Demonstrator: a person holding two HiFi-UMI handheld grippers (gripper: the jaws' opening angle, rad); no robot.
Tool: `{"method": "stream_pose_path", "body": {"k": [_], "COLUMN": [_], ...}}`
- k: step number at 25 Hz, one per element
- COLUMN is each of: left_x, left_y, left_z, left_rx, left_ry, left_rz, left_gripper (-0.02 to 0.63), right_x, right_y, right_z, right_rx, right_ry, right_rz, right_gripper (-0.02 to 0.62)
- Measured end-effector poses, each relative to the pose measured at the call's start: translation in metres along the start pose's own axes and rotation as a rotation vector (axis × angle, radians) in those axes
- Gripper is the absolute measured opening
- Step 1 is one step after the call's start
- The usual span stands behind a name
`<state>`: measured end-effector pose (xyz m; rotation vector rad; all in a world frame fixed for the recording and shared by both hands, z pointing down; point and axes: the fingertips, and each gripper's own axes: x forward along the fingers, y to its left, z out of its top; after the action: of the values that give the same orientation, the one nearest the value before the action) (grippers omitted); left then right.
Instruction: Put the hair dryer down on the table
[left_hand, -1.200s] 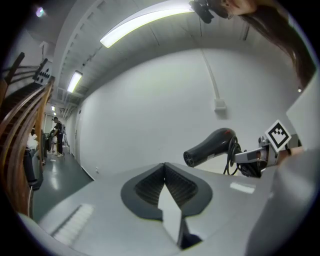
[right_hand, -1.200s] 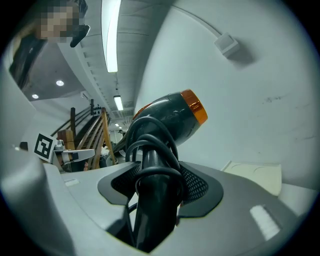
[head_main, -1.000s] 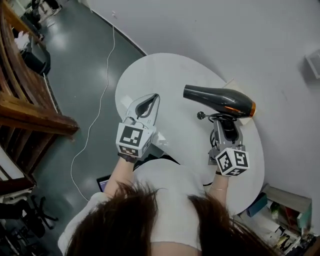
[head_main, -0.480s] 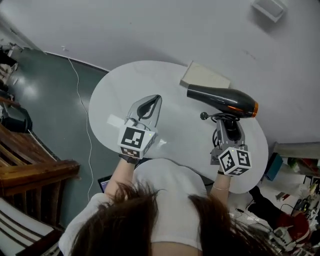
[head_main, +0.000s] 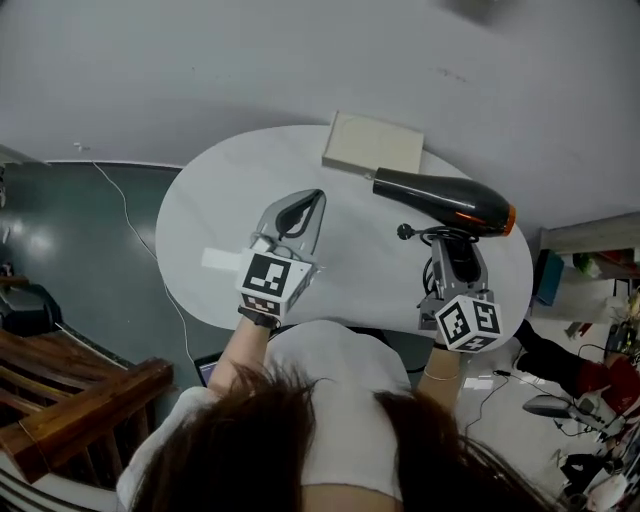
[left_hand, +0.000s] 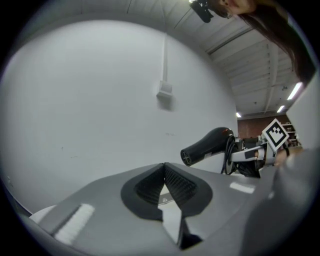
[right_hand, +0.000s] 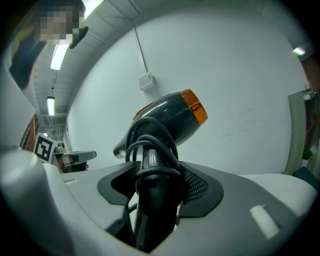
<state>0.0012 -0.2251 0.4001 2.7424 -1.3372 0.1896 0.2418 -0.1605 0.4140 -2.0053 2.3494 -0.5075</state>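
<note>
A black hair dryer (head_main: 440, 198) with an orange rear ring is held above the white oval table (head_main: 230, 210), its barrel level and its nozzle pointing left. My right gripper (head_main: 452, 240) is shut on its handle, which has the black cord coiled around it (right_hand: 150, 165). In the right gripper view the dryer's body (right_hand: 167, 120) rises straight above the jaws. My left gripper (head_main: 303, 203) hovers over the table's middle, shut with nothing in it; its pads meet at the tips (left_hand: 165, 172). From the left gripper view the hair dryer (left_hand: 207, 145) shows off to the right.
A flat pale box (head_main: 373, 143) lies at the table's far edge, just behind the dryer's nozzle. The wall runs close behind the table. A wooden rail (head_main: 70, 400) stands at the lower left, and cluttered floor items (head_main: 590, 400) lie at the right. A thin cable (head_main: 130, 230) trails on the floor.
The head view has swung, so the table and box shifted in frame. Both grippers and the hair dryer keep nearly the same place and pose.
</note>
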Motion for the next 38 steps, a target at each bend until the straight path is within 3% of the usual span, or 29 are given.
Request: {"method": "stream_pose_path", "body": {"k": [8,18,38], "left_x": [0.016,0.01,0.024], "left_y": [-0.01,-0.007,-0.016], "left_z": [-0.006,-0.015,-0.078], "left_rx": [-0.009,-0.01,-0.064], "left_ry": [0.011,0.032,0.129], "left_rz": [-0.054,-0.058,-0.09], "left_gripper": [0.058,0.058,0.058], "right_x": [0.002,0.015,0.057], "right_y": [0.003,0.018,0.019], "right_z": [-0.009,-0.03,-0.136], "right_rx": [0.019,0.042,0.213], "right_ry": [0.026,0.083,0.314], "right_rz": [-0.002,0.04,0.057], "right_gripper": [0.23,0.23,0.23]}}
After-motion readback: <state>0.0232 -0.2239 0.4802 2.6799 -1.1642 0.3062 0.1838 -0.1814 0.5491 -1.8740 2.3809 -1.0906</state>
